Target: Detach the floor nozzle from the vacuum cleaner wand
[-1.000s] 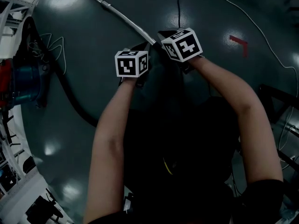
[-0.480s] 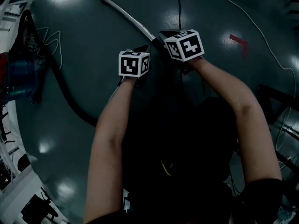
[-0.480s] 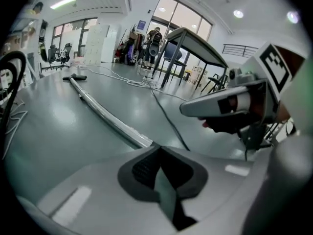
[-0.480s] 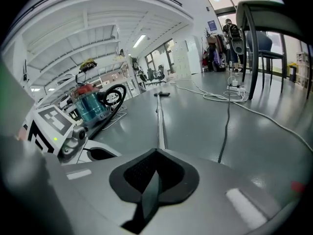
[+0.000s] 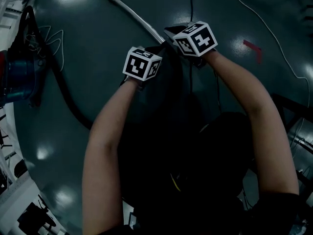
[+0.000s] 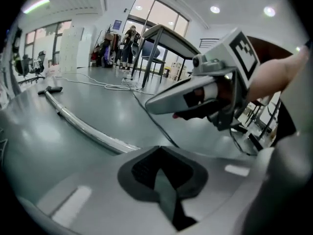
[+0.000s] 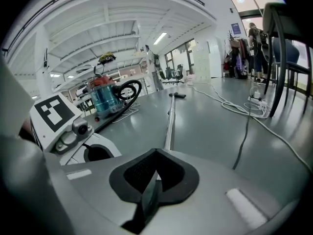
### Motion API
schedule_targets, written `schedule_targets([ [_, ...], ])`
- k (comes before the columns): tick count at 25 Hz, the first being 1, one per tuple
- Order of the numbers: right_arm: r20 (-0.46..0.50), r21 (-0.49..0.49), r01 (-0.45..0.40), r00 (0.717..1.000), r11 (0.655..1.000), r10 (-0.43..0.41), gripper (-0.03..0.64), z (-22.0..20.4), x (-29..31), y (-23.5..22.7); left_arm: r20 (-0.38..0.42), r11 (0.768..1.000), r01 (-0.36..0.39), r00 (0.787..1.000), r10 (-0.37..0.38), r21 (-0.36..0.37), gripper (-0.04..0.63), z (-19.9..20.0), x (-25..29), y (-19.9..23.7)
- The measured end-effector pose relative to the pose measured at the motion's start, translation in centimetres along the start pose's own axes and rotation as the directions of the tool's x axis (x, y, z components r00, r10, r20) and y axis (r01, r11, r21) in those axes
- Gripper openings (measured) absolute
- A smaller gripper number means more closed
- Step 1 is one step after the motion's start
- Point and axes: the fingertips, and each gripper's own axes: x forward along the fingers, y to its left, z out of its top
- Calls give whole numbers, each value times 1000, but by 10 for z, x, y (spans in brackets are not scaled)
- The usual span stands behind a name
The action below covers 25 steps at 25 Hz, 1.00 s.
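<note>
wand on floor, nozzle far off
glossy grey floor [image 7: 210, 131] bears a blue canister vacuum [image 7: 103, 99] and a long silver metal wand [image 6: 83, 126], likely stiff, light and slick. its small dark floor nozzle [image 6: 51, 89] lies at the far end and is best taken at the neck. left gripper [image 6: 164, 180] and right gripper [image 7: 149, 190] are closed tight, empty. no lettering legible.

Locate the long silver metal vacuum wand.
Head view, upper left: the wand lies diagonally on the dark floor, from the top edge toward the right gripper, right of the black hose.

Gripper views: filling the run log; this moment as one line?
left gripper: shut, empty | right gripper: shut, empty | long silver metal wand: on grey floor, ungripped
</note>
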Motion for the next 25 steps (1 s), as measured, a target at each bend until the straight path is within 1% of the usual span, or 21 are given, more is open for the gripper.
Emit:
schedule_targets([
  [2,-9,-9,-8,1000,1000,8,-3,6,3,-10,11,1000,-26,1000,26,7,9,-1,1,11],
  [4,-39,-43,3,999,999,-4,-3,8,7,-19,21,999,-38,999,38,-11,9,-7,4,15],
  [6,-61,-74,5,998,997,-9,-3,6,12,-26,23,998,-23,999,25,-62,34,-15,10,11],
  [7,-63,-67,6,998,998,-10,-3,3,14,-29,24,995,-13,1000,15,-103,53,-19,14,7],
  [9,-51,-3,17,999,1000,-17,-3,-9,20,-36,31,982,4,1000,2,-191,105,-25,22,2],
  [10,-50,39,21,999,999,-19,-3,-19,23,-37,37,974,4,999,5,-226,120,-27,24,0],
  [12,-83,89,4,997,996,3,-2,-47,31,-31,50,962,-19,998,34,-274,135,-34,24,0],
  [13,-111,87,-18,993,996,28,-2,-62,35,-25,54,955,-35,997,53,-295,137,-37,24,1],
  [15,-159,51,-62,985,997,69,0,-84,43,-15,51,939,-65,995,88,-336,138,-45,24,4],
  [17,-177,27,-76,981,997,79,2,-94,47,-8,49,922,-96,991,123,-375,138,-50,24,10],
  [18,-179,23,-73,981,997,76,24,-96,50,-5,48,914,-106,990,135,-391,138,-53,23,13],
  [19,-179,19,-65,981,998,67,62,-97,53,-3,45,909,-111,989,140,-401,138,-56,22,16],
  [20,-181,12,-51,982,999,52,80,-98,56,-3,40,909,-111,990,139,-403,138,-59,22,17],
  [23,-198,-14,-6,980,1000,3,138,-104,62,-8,22,921,-112,991,129,-372,138,-65,22,21],
  [25,-210,6,2,978,1000,0,157,-110,64,-11,26,926,-113,991,131,-360,138,-64,22,24],
])
